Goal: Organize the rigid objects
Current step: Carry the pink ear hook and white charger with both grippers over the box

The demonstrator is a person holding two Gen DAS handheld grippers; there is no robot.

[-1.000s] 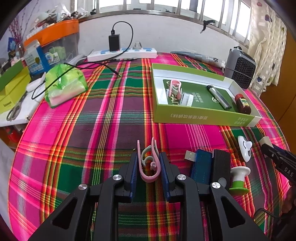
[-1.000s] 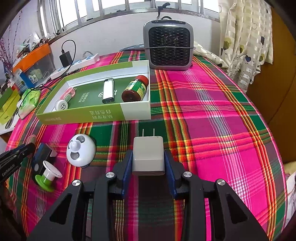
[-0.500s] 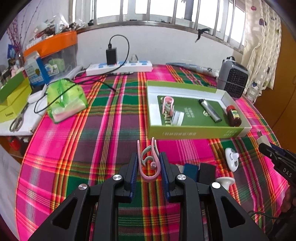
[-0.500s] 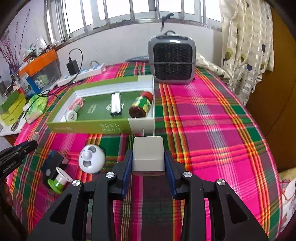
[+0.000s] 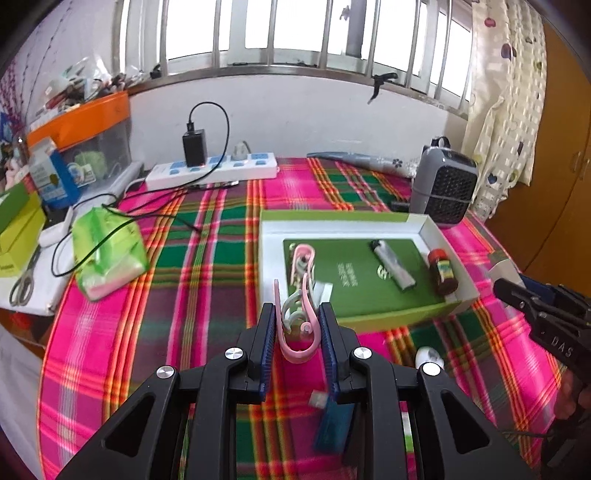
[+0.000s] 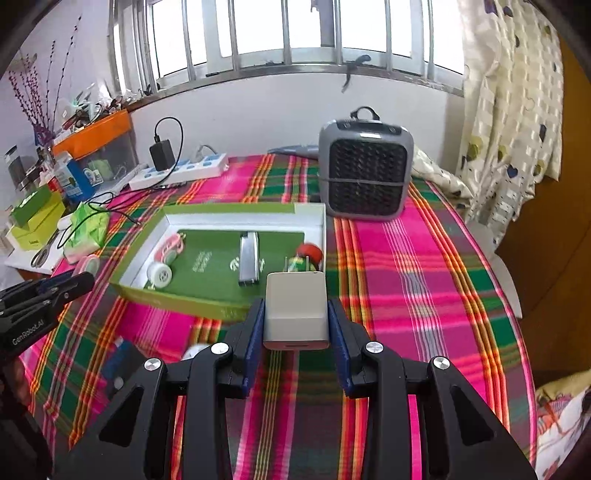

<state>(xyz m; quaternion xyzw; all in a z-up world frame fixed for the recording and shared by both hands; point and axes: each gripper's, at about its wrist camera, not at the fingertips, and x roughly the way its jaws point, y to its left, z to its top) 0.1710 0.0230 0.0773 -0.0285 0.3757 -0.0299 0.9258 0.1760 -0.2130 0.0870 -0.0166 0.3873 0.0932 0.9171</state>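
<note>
Barred window (image 5: 280,33) along back wall; round counter (image 5: 207,236) under pink-green plaid cloth. Green-walled box (image 5: 369,295) sitting right of counter centre w/ pink clip (image 5: 301,258), lighter (image 5: 393,267) and small red-capped bottle (image 5: 443,269) inside, bottle against right wall. Grey fan heater (image 6: 365,170) at back right edge, just behind box; white power strip (image 5: 214,170) w/ black charger (image 5: 194,147) plugged in at back edge. Green tissue pack (image 5: 107,254) near left edge. Left tool (image 5: 297,325) narrowly open, pads clamped on pink ear-hook clip (image 5: 295,325), raised above cloth in front of box's near wall. Right tool (image 6: 295,317) clamped on white wall charger (image 6: 295,314), prongs pointing away, also lifted clear of cloth near box's front right corner. Blue USB stick (image 5: 332,424) lying on cloth near front edge, partly hidden by left tool.
</note>
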